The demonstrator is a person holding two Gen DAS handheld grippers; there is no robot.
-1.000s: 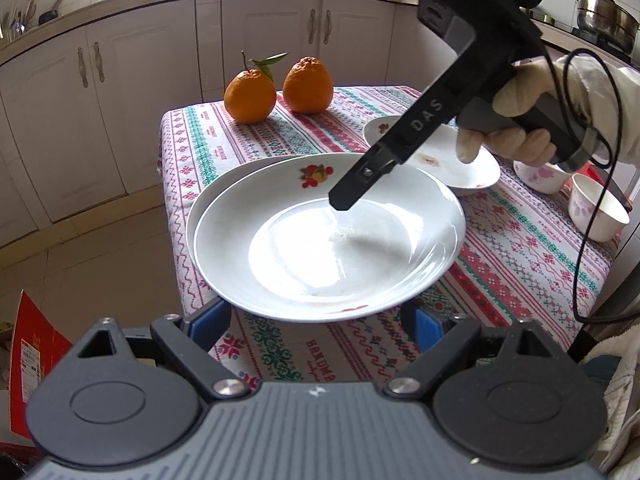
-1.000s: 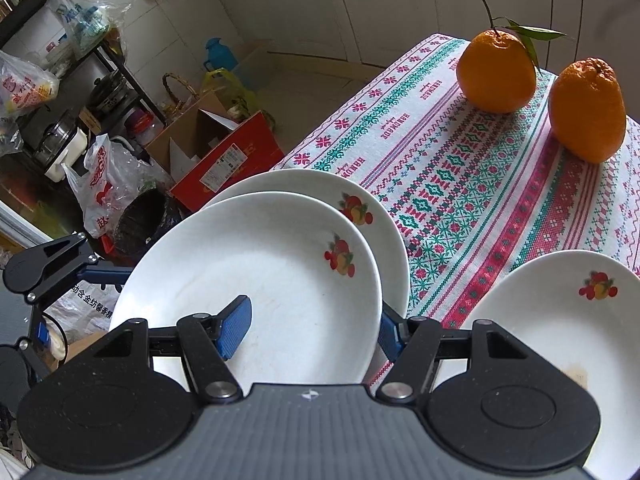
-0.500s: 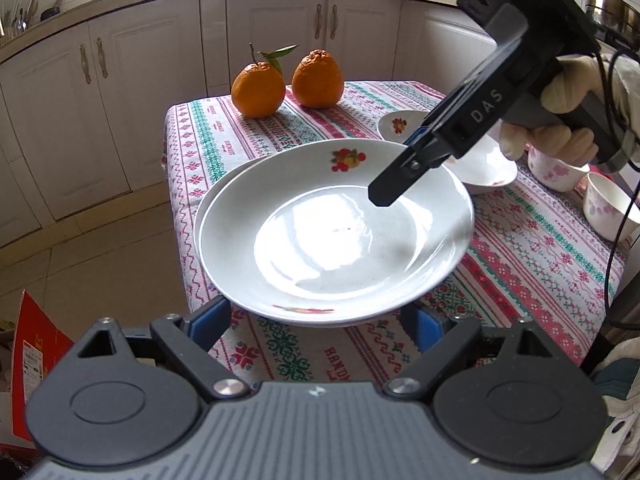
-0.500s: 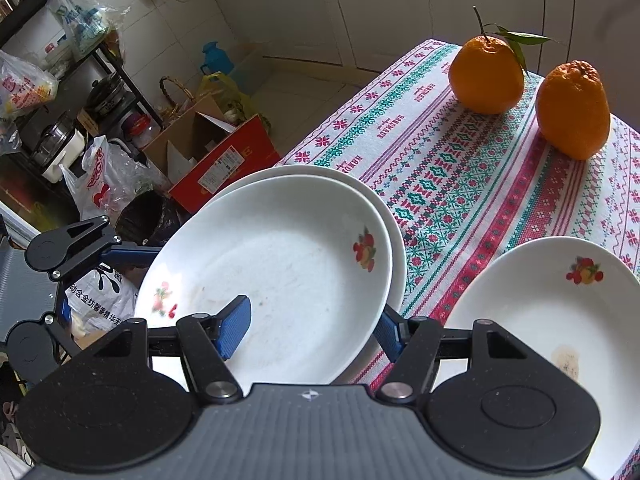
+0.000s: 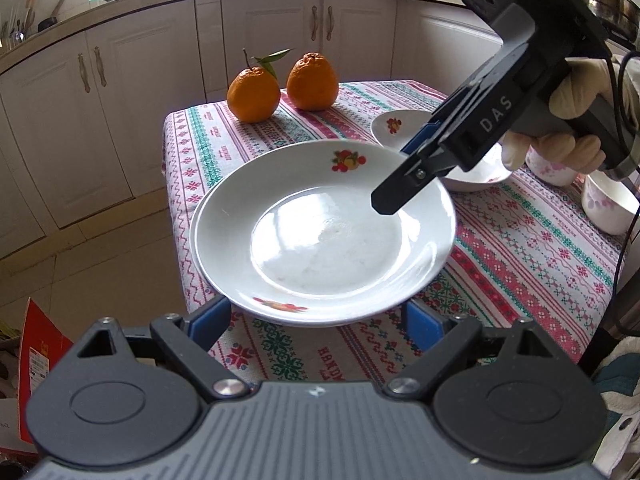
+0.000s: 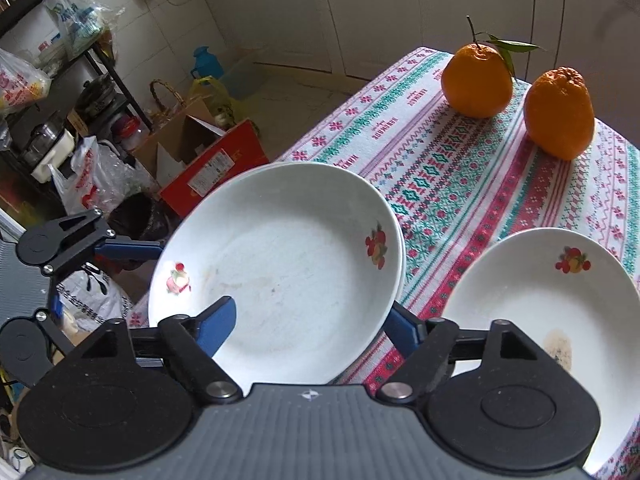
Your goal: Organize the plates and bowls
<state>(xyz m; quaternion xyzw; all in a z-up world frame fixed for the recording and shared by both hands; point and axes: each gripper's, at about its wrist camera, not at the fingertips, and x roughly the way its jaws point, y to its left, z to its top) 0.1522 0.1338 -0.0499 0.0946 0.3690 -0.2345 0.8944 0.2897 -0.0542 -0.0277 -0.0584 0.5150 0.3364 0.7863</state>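
- The top plate (image 5: 320, 236) sits nested on a second plate (image 6: 401, 276) at the counter's (image 5: 520, 264) near-left corner; only a thin rim of the lower one shows.
- The left tongs (image 5: 316, 318) are spread apart, one blue pad on each side of the stack's near edge, low beside the rim. No grip is visible.
- The right tongs (image 6: 310, 320) are also apart, straddling the top plate's rim: one pad (image 6: 218, 320) lies over the plate's inside, the other sits outside and below the edge. Whether either pad touches the plate, I cannot tell.
- In the left view, the right tongs slant down from the upper right over the plate's far-right rim, held by a gloved hand (image 5: 560, 136).
- A third plate (image 6: 548, 312) lies just to the right of the stack, apart from it, with a brownish smear inside.
- Two bowls (image 5: 604, 204) with pink flowers stand at the counter's right edge.
- Two oranges (image 5: 280, 84) sit close together at the far end.
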